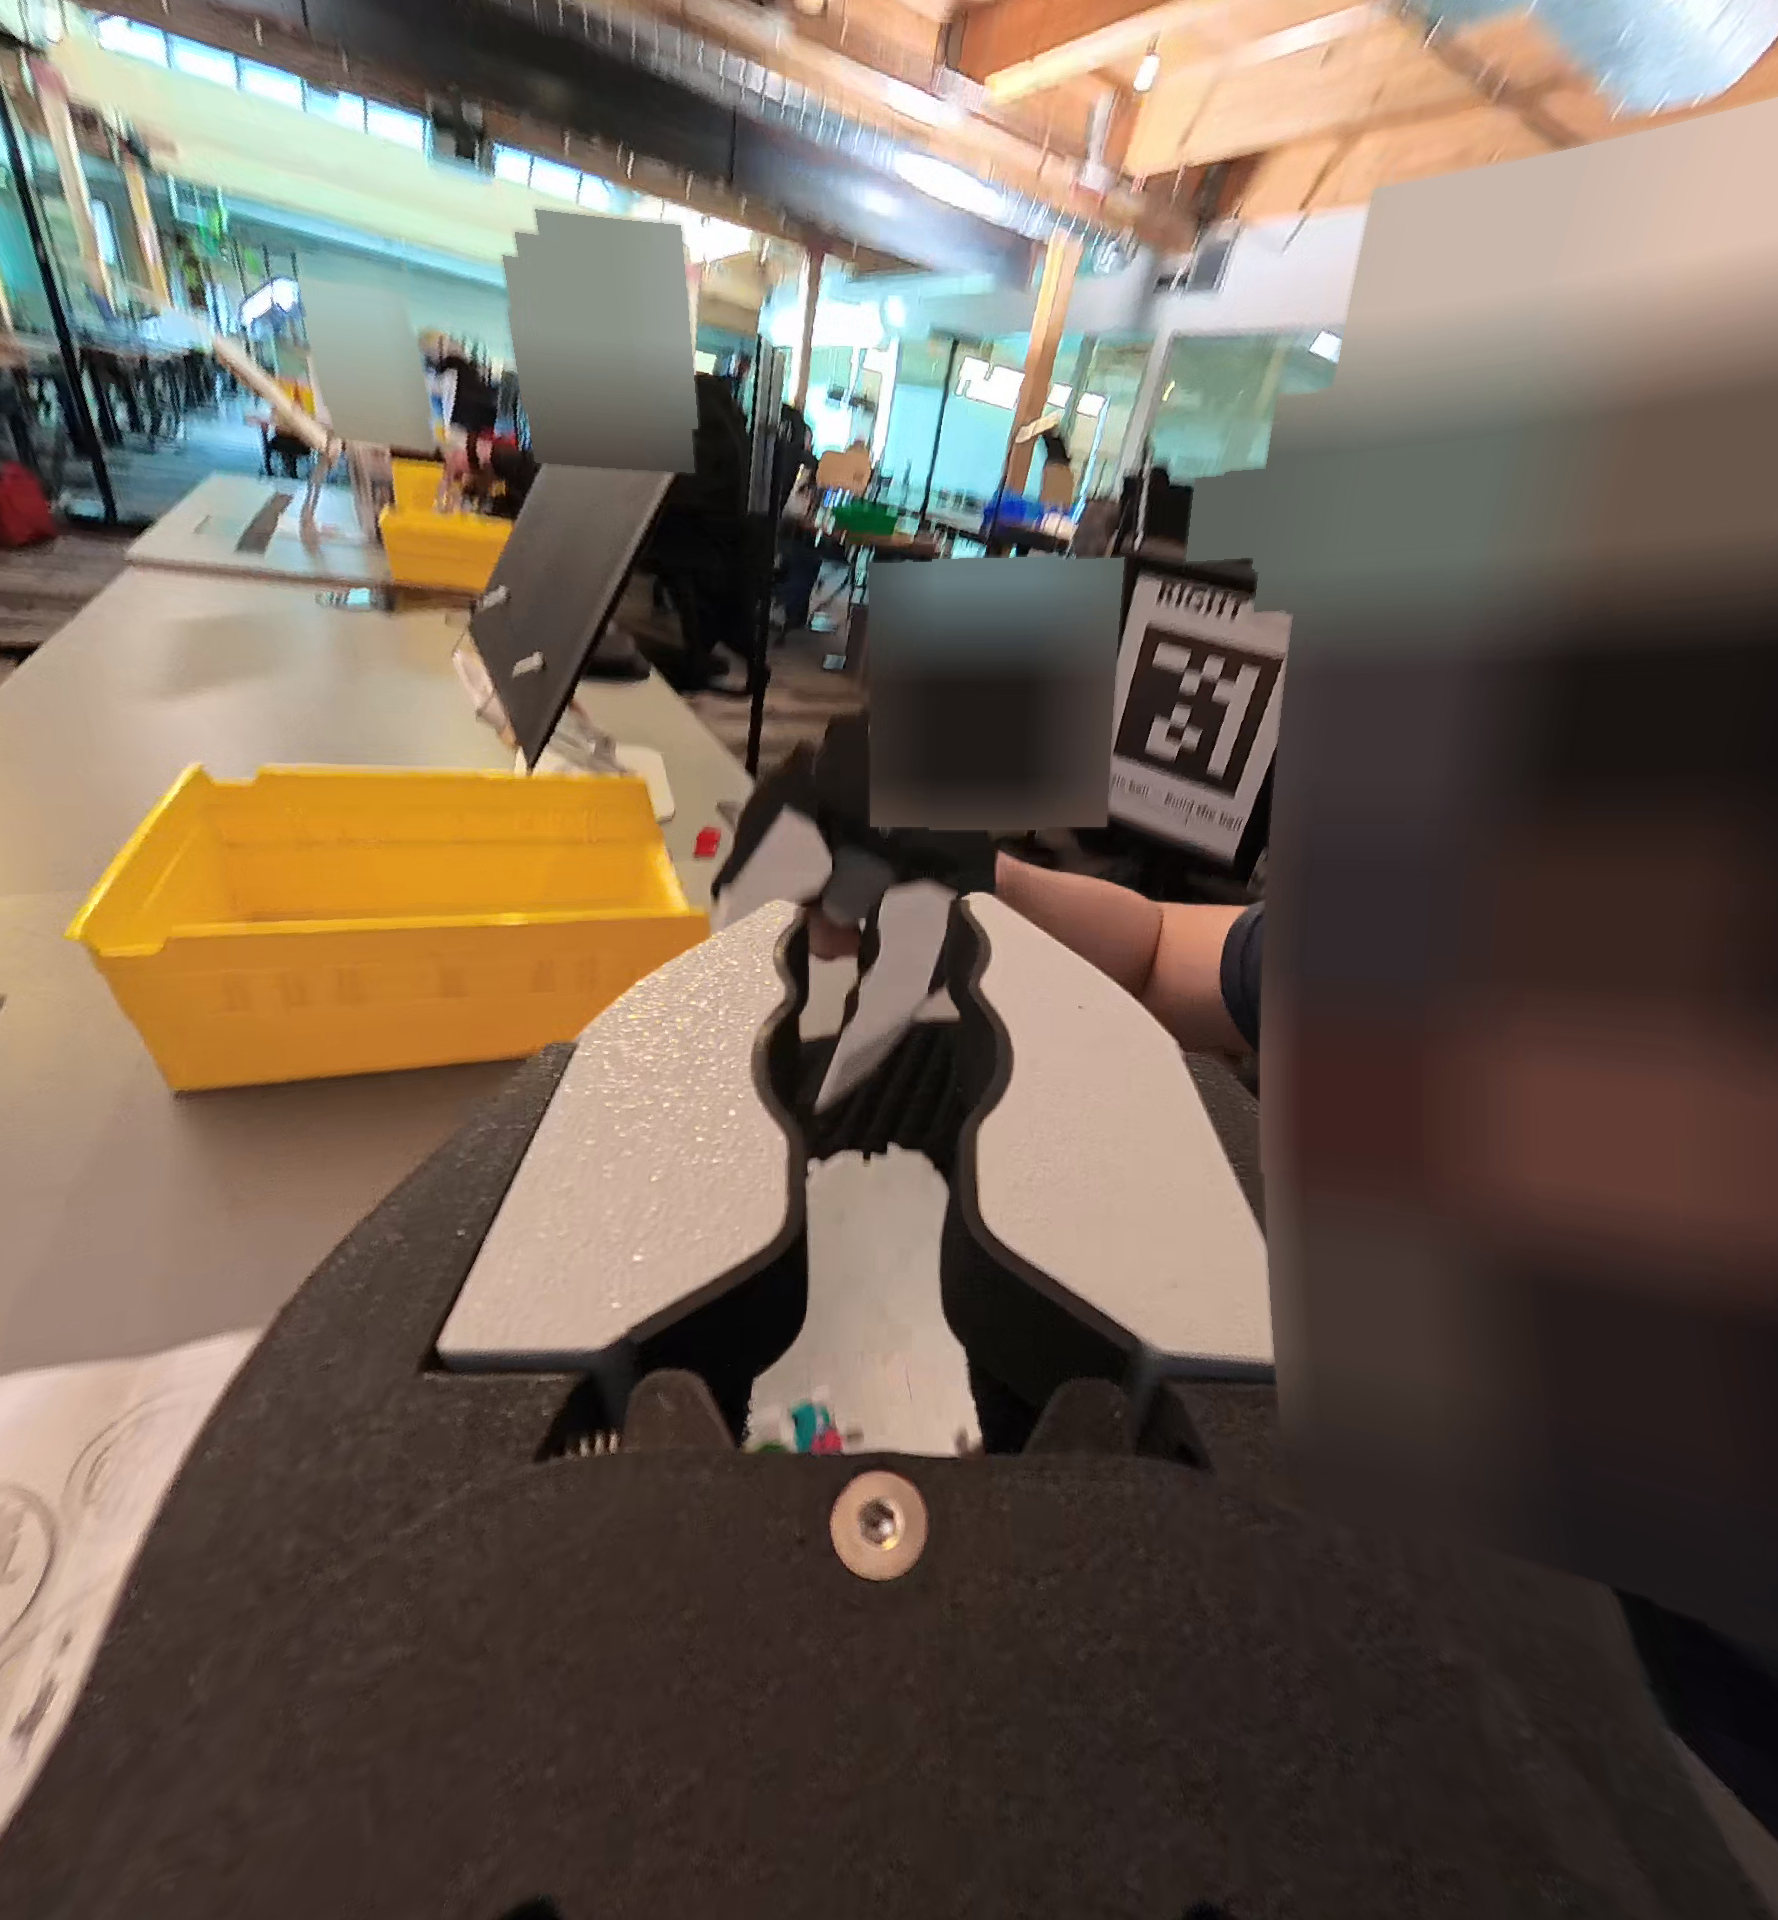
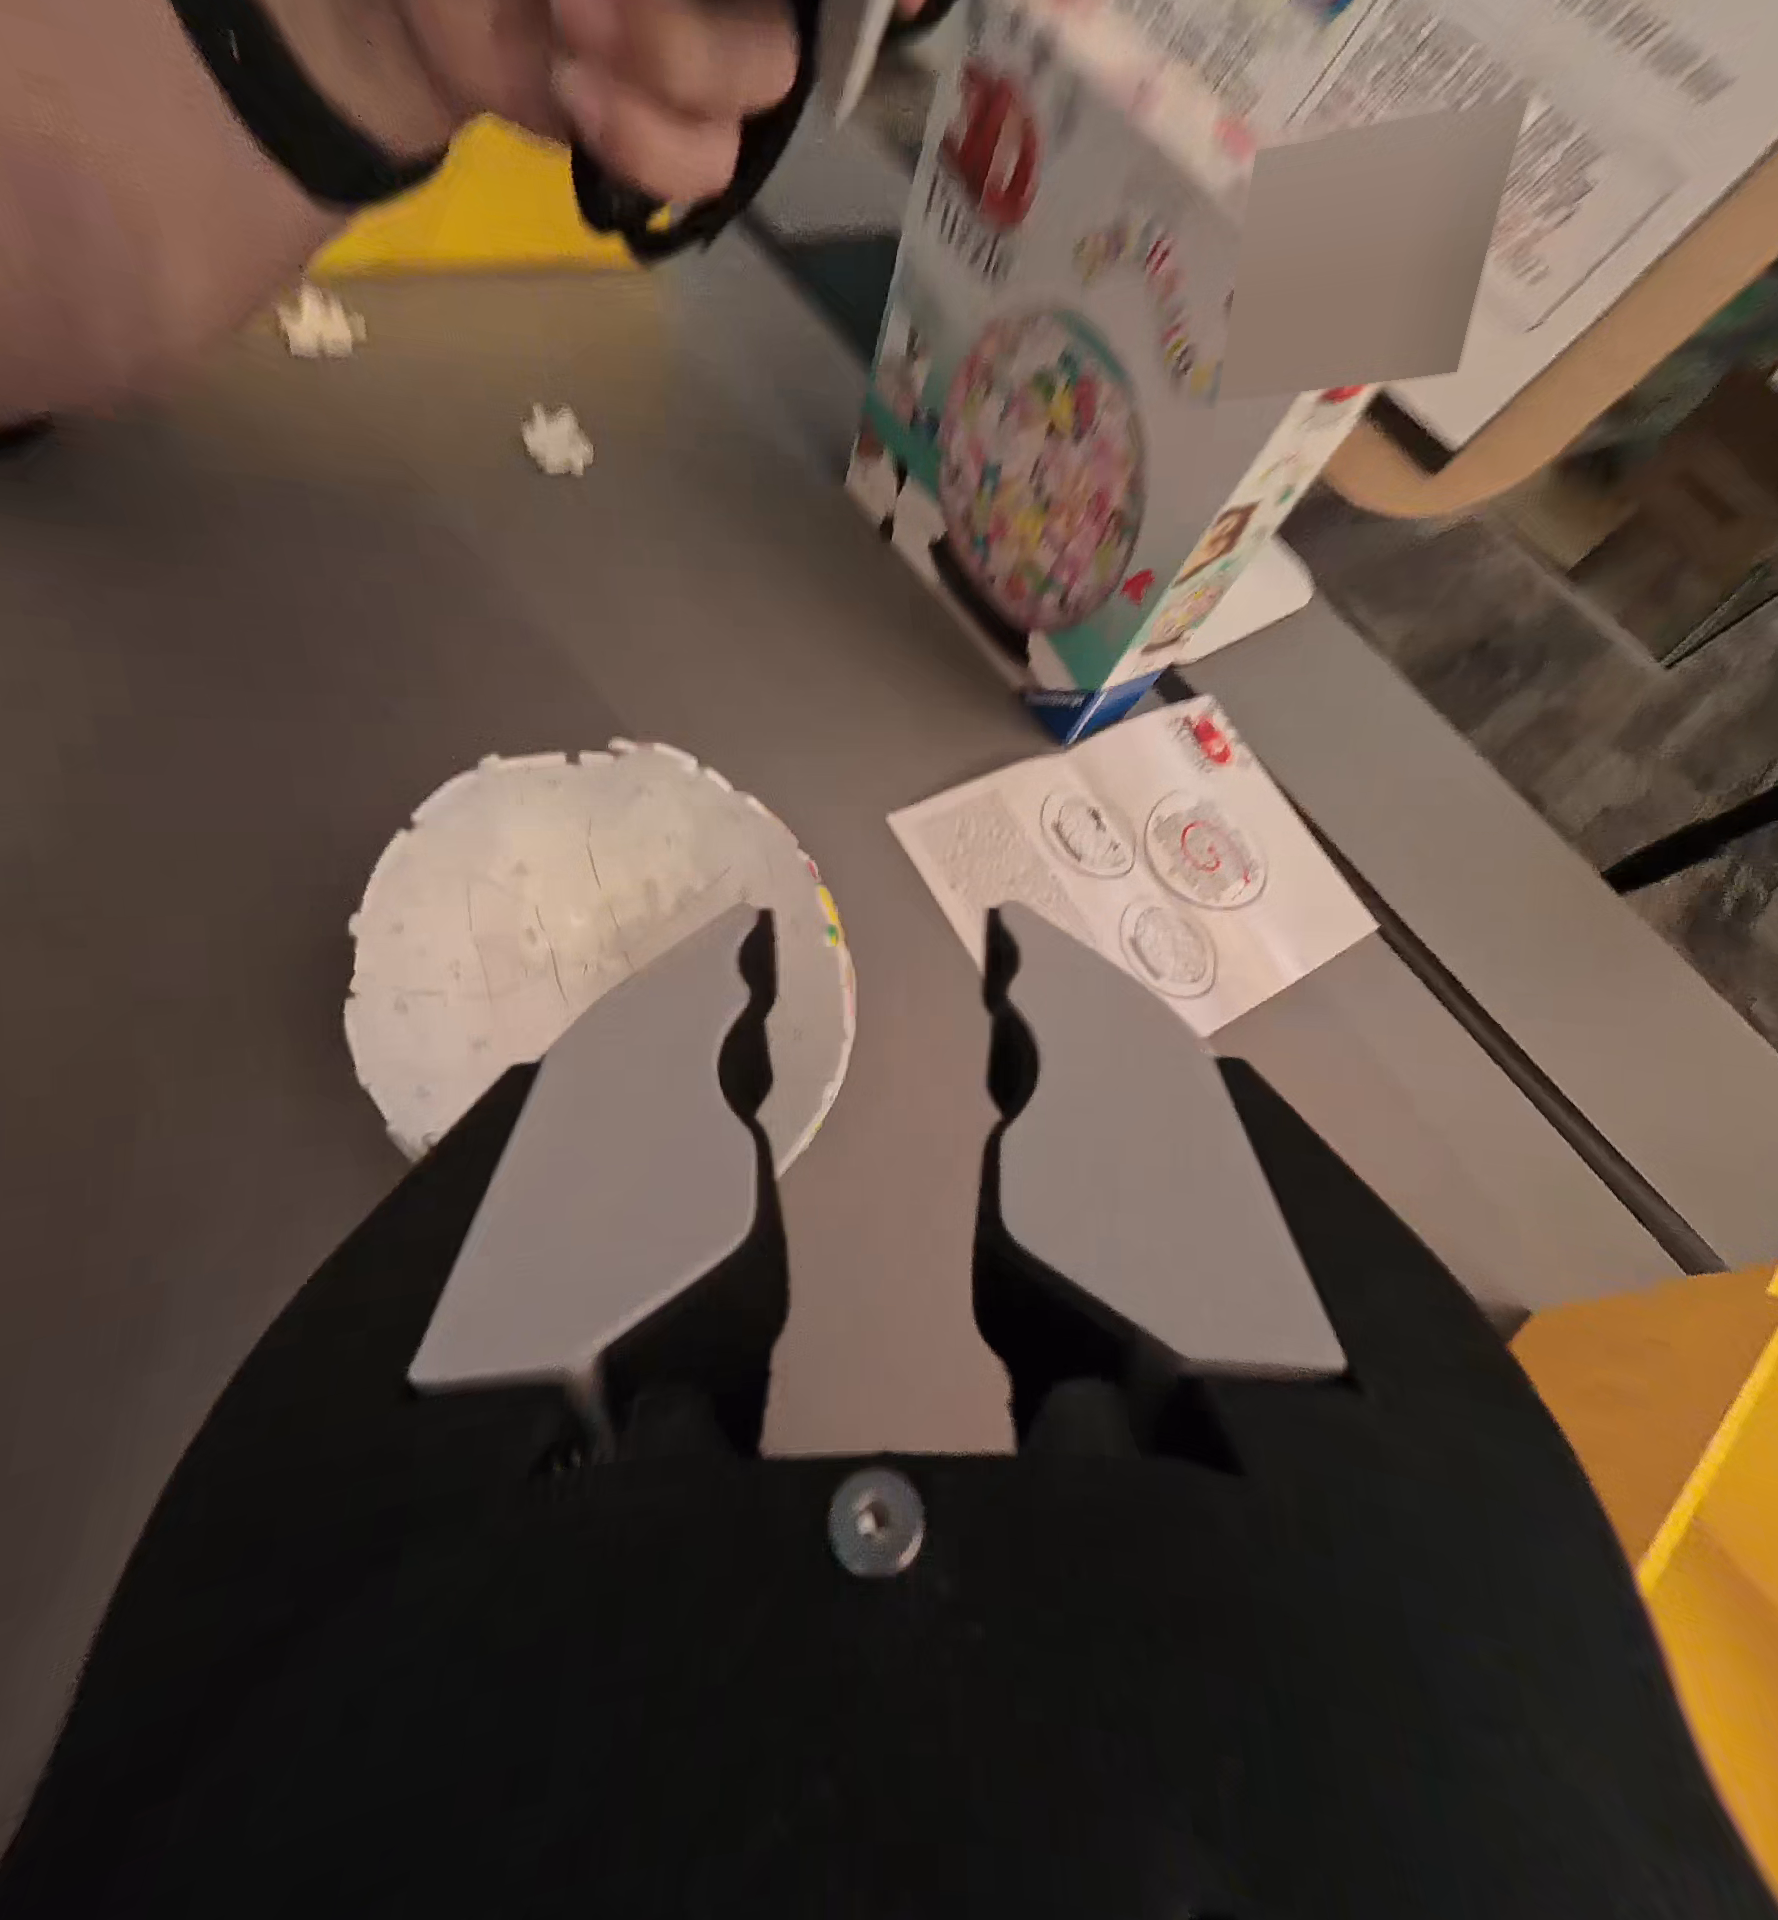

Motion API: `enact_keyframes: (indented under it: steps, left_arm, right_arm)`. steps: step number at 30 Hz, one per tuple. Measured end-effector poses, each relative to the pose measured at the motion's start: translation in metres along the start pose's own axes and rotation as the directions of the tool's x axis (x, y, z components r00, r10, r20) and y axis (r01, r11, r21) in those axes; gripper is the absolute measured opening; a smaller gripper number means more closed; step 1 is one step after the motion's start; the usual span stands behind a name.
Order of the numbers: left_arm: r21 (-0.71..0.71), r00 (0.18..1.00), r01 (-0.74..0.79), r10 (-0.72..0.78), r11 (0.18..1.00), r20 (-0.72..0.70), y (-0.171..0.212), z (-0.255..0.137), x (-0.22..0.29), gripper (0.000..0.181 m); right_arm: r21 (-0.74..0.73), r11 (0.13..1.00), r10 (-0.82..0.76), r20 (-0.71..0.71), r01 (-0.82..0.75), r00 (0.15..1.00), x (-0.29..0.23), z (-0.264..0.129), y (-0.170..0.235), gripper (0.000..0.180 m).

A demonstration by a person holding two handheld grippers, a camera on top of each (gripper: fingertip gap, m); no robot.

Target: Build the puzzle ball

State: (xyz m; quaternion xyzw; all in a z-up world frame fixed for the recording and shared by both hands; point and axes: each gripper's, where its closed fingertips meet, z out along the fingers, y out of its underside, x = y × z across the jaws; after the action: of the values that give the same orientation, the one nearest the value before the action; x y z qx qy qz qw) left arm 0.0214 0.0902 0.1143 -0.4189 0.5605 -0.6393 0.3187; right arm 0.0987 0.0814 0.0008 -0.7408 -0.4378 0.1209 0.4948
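Observation:
In the left wrist view my left gripper (image 1: 880, 914) is raised off the table and shut on a white puzzle piece (image 1: 874, 1299) with a coloured edge, held deep between its fingers. The right gripper (image 1: 843, 904) shows just ahead of it, in a person's hand. In the right wrist view my right gripper (image 2: 882, 925) is open and empty above the grey table (image 2: 241, 727). A half-built puzzle ball (image 2: 552, 935), a white bowl lying open side up, sits under its left finger. Two loose white pieces (image 2: 558, 436) (image 2: 319, 317) lie farther off.
The puzzle box (image 2: 1051, 416) stands at the far right, with an instruction sheet (image 2: 1145, 883) lying by the table edge. One yellow bin (image 2: 1716, 1507) is at the near right, another (image 1: 386, 935) to the left. A hand (image 2: 656, 104) holds the left gripper at the top. One gripper's finger ends stand about 15 cm off the other's.

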Motion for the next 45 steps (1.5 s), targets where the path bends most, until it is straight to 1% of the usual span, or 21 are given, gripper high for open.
enact_keyframes:
  steps: [1, 3, 5, 10, 12, 15, 18, 20, 23, 27, 30, 33, 35, 38, 39, 40, 42, 43, 45]
  left_arm:
    - [-0.02, 1.0, 0.002, -0.001, 1.0, 0.014, 0.003, -0.002, 0.002, 0.026]
    - [-0.051, 0.999, 0.019, -0.017, 0.999, 0.037, 0.011, -0.008, 0.007, 0.028]
    - [-0.078, 0.996, 0.046, -0.041, 0.996, 0.074, 0.026, -0.017, 0.012, 0.028]
    - [-0.11, 0.977, 0.131, -0.109, 0.985, 0.185, 0.079, -0.043, 0.029, 0.03]
    - [-0.113, 0.966, 0.144, -0.114, 0.983, 0.232, 0.101, -0.05, 0.034, 0.032]
    - [-0.134, 0.956, 0.15, -0.109, 0.98, 0.273, 0.131, -0.052, 0.041, 0.037]
    - [-0.16, 0.947, 0.18, -0.127, 0.971, 0.294, 0.158, -0.047, 0.043, 0.041]
    - [-0.167, 0.945, 0.212, -0.158, 0.963, 0.288, 0.167, -0.042, 0.042, 0.044]
    - [-0.174, 0.945, 0.209, -0.152, 0.962, 0.289, 0.173, -0.036, 0.039, 0.046]
    - [-0.243, 0.95, 0.2, -0.126, 0.949, 0.286, 0.19, -0.025, 0.035, 0.051]
    - [-0.273, 0.956, 0.201, -0.127, 0.941, 0.266, 0.198, -0.017, 0.035, 0.054]
    - [-0.264, 0.956, 0.204, -0.135, 0.943, 0.259, 0.199, -0.015, 0.034, 0.055]
    - [-0.243, 0.954, 0.206, -0.139, 0.948, 0.264, 0.198, -0.017, 0.033, 0.054]
    - [-0.221, 0.952, 0.208, -0.146, 0.953, 0.268, 0.2, -0.018, 0.033, 0.053]
    - [-0.219, 0.952, 0.204, -0.141, 0.954, 0.273, 0.201, -0.019, 0.033, 0.053]
    - [-0.218, 0.951, 0.199, -0.135, 0.955, 0.278, 0.201, -0.019, 0.033, 0.052]
    - [-0.204, 0.95, 0.194, -0.132, 0.959, 0.283, 0.2, -0.018, 0.033, 0.052]
    - [-0.199, 0.95, 0.195, -0.134, 0.96, 0.282, 0.199, -0.018, 0.033, 0.052]
    - [-0.2, 0.952, 0.194, -0.134, 0.96, 0.277, 0.199, -0.018, 0.035, 0.052]
  right_arm:
    - [0.049, 0.999, 0.017, -0.004, -0.017, 1.0, 0.001, -0.005, 0.002, 0.045]
    - [0.111, 0.993, 0.049, 0.018, -0.051, 0.999, -0.001, -0.012, 0.011, 0.047]
    - [0.155, 0.986, 0.061, 0.05, -0.068, 0.997, -0.009, -0.018, 0.022, 0.055]
    - [0.234, 0.972, 0.008, 0.027, -0.014, 1.0, -0.031, -0.035, 0.05, 0.079]
    - [0.225, 0.974, -0.001, 0.033, -0.006, 0.999, -0.04, -0.034, 0.063, 0.085]
    - [0.149, 0.989, 0.006, 0.107, -0.022, 0.994, -0.058, -0.029, 0.084, 0.092]
    - [0.099, 0.994, 0.024, 0.141, -0.038, 0.99, -0.068, -0.023, 0.095, 0.092]
    - [0.071, 0.996, 0.034, 0.157, -0.045, 0.987, -0.072, -0.019, 0.098, 0.091]
    - [0.028, 0.999, 0.04, 0.162, -0.045, 0.986, -0.074, -0.01, 0.104, 0.091]
    - [0.008, 1.0, 0.025, 0.169, -0.027, 0.985, -0.076, -0.002, 0.108, 0.091]
    - [0.0, 1.0, 0.018, 0.177, -0.018, 0.984, -0.078, 0.0, 0.108, 0.091]
    - [0.01, 1.0, 0.024, 0.178, -0.027, 0.984, -0.073, -0.005, 0.104, 0.09]
    - [0.046, 0.997, 0.051, 0.194, -0.061, 0.98, -0.066, -0.014, 0.092, 0.084]
    - [0.141, 0.977, 0.133, 0.171, -0.157, 0.976, -0.038, -0.025, 0.059, 0.062]
    - [0.154, 0.969, 0.166, 0.176, -0.194, 0.97, -0.03, -0.025, 0.049, 0.06]
    - [0.143, 0.964, 0.195, 0.181, -0.222, 0.964, -0.023, -0.022, 0.04, 0.059]
    - [0.047, 0.972, 0.221, 0.133, -0.229, 0.966, -0.007, -0.008, 0.037, 0.053]
    - [-0.007, 0.979, 0.204, 0.117, -0.205, 0.972, -0.002, 0.002, 0.037, 0.053]
    - [-0.122, 0.98, 0.172, 0.145, -0.155, 0.974, -0.005, 0.021, 0.038, 0.046]
